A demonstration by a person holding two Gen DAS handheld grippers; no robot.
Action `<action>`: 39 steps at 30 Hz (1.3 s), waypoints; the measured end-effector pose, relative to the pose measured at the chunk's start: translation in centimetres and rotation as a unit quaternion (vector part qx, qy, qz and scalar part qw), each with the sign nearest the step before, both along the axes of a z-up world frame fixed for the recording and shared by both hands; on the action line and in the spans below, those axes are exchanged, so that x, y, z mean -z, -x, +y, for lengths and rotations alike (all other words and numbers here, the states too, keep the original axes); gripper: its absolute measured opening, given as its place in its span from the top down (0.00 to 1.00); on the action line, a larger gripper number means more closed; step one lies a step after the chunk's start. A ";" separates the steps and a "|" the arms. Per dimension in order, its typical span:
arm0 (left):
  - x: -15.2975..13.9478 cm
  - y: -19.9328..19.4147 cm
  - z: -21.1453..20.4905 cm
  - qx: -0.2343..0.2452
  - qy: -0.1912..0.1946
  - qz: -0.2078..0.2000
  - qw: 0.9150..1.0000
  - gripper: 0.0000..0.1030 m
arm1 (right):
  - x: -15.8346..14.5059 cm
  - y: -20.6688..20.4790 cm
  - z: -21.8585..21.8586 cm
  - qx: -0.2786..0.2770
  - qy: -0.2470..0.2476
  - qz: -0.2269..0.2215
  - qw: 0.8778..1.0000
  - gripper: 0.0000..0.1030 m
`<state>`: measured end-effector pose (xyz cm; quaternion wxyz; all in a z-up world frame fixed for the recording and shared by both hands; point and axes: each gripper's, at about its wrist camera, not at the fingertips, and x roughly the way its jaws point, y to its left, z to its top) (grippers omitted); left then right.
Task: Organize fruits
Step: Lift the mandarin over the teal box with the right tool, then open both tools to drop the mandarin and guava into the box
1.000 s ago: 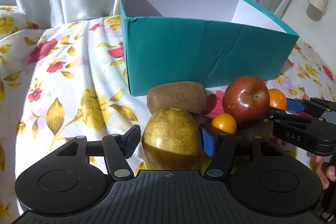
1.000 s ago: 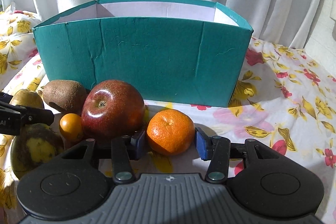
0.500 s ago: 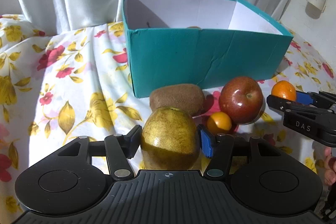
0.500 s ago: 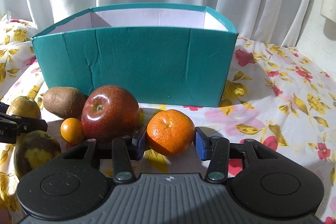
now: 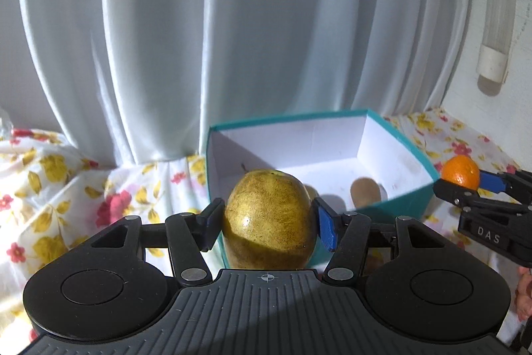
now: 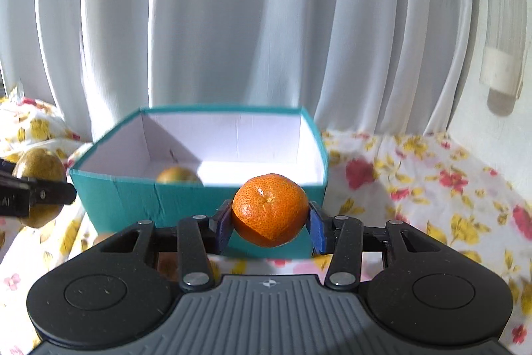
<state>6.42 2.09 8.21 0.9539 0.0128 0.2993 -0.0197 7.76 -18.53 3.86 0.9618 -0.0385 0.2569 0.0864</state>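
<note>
Pear (image 5: 269,218): speckled yellow-green skin, smooth, with a glossy highlight; mandarin (image 6: 270,210): orange peel, finely pitted, slight sheen. Box (image 6: 199,205): cardboard, matt teal paper outside with creases, plain matt white inside; cloth (image 6: 415,188): soft printed floral fabric, wrinkled, matt; curtain (image 5: 266,39): thin white fabric with a faint satin sheen. Left hand-held gripper (image 5: 269,225) and right hand-held gripper (image 6: 269,227): matt black plastic, ribbed grey body, blue pads, small metal pivot pins.

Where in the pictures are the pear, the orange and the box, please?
pear (image 5: 269,218): left wrist view, its front skin between the pads.
orange (image 6: 270,210): right wrist view, its middle.
box (image 6: 126,200): right wrist view, its teal front wall.
</note>
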 end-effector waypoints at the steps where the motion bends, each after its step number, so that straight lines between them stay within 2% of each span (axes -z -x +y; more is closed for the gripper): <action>1: -0.8 -0.5 -0.1 -0.009 -0.003 -0.007 1.000 0.40 | -0.7 -0.3 0.0 -0.001 0.000 -0.008 1.000 0.56; 5: -3.4 -2.2 0.2 -0.040 0.001 -0.036 0.999 0.40 | -3.5 -1.4 0.0 -0.007 -0.016 -0.036 0.999 0.56; 9: -3.3 -3.2 0.7 -0.057 0.011 -0.033 0.998 0.40 | -5.4 -1.7 0.3 -0.004 -0.023 -0.073 0.997 0.56; 14: -1.3 -4.3 1.1 -0.065 0.007 -0.003 0.998 0.40 | -4.5 -2.3 0.9 -0.003 -0.034 -0.061 0.998 0.56; 21: 0.8 -5.7 1.4 -0.062 0.005 0.021 0.998 0.40 | -3.3 -3.7 1.4 -0.004 -0.025 -0.045 0.999 0.56; 24: 1.4 -6.2 1.4 -0.061 0.004 0.029 0.998 0.43 | -2.5 -4.3 1.3 -0.002 -0.025 -0.034 0.999 0.56; 25: 1.6 -6.3 1.4 -0.060 0.004 0.029 0.998 0.62 | -2.3 -4.5 1.3 -0.001 -0.025 -0.030 0.999 0.55; 26: 1.6 -6.3 1.3 -0.058 -0.003 0.021 0.998 0.87 | -2.0 -4.7 1.3 -0.001 -0.025 -0.027 0.999 0.55; 27: 1.6 -6.4 1.1 -0.057 -0.010 0.017 0.998 0.86 | -1.8 -4.9 1.3 0.000 -0.024 -0.024 0.999 0.56; 28: 1.7 -6.6 1.1 -0.057 -0.014 0.017 0.998 0.80 | -1.5 -5.0 1.3 0.000 -0.024 -0.021 0.999 0.56; 31: 2.8 -7.5 1.0 -0.057 -0.019 0.042 0.997 0.76 | -0.7 -5.7 1.4 0.001 -0.022 -0.012 1.000 0.56; 33: 3.5 -7.7 1.2 -0.060 -0.014 0.057 0.996 0.69 | 0.1 -6.4 1.6 -0.002 -0.020 0.000 1.000 0.55; 36: 3.8 -7.5 1.3 -0.057 -0.014 0.058 0.997 0.59 | 1.3 -7.2 1.7 0.001 -0.012 0.023 1.000 0.55; 38: 3.8 -7.3 1.4 -0.061 -0.015 0.053 0.997 0.49 | 2.0 -7.5 1.7 0.005 -0.008 0.028 1.000 0.54; 39: 3.7 -7.1 1.5 -0.062 -0.013 0.052 0.997 0.47 | 2.1 -7.5 1.7 0.008 -0.006 0.027 1.000 0.54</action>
